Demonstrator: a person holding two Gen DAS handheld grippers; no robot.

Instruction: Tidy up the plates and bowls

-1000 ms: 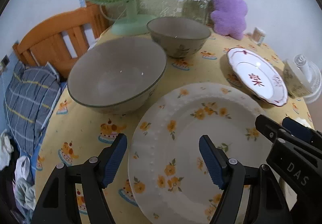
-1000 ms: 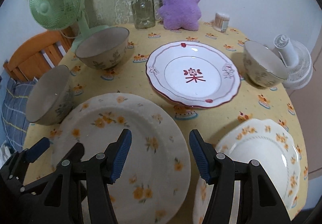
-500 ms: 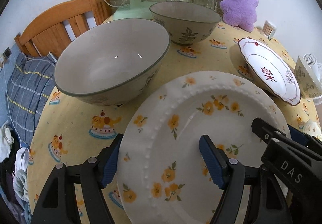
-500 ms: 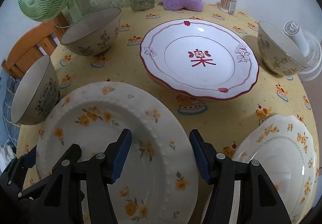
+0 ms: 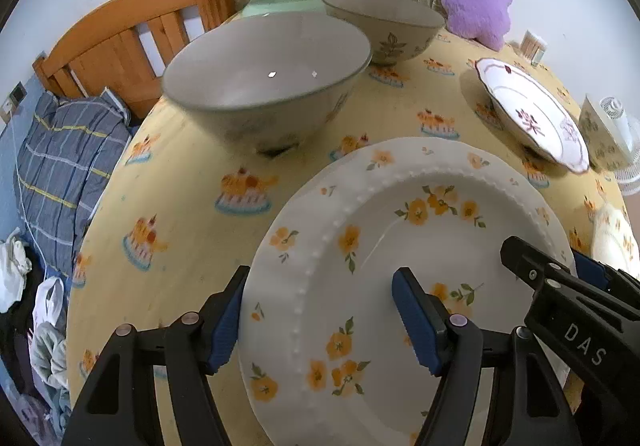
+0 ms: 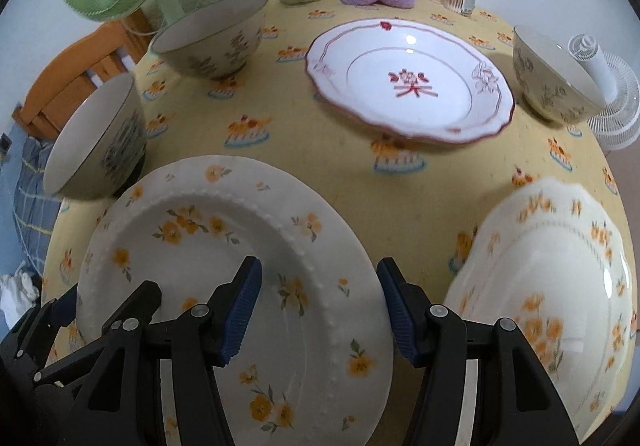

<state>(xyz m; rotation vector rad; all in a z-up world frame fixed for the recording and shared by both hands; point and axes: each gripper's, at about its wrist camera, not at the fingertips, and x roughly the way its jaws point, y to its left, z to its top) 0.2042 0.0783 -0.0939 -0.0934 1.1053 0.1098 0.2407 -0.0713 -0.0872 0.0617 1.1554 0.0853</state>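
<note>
On the left, the left gripper [image 5: 316, 320] straddled the near-left rim of the yellow-flowered plate [image 5: 404, 246], its jaws closing with the rim between them, though the pads did not visibly press it. Farther back stood the large bowl [image 5: 264, 81]. The right gripper [image 6: 318, 306] straddled the same plate's right rim, jaws part-open, no contact evident. To the far right lay the red-rimmed plate [image 6: 412, 81] and, nearer, the scalloped flowered plate [image 6: 560, 286] on the yellow tabletop [image 6: 360, 181]. The step in hand appeared to be a two-handed grasp of the plate; next, both jaws would need to close on opposite rims before lifting it level.
</note>
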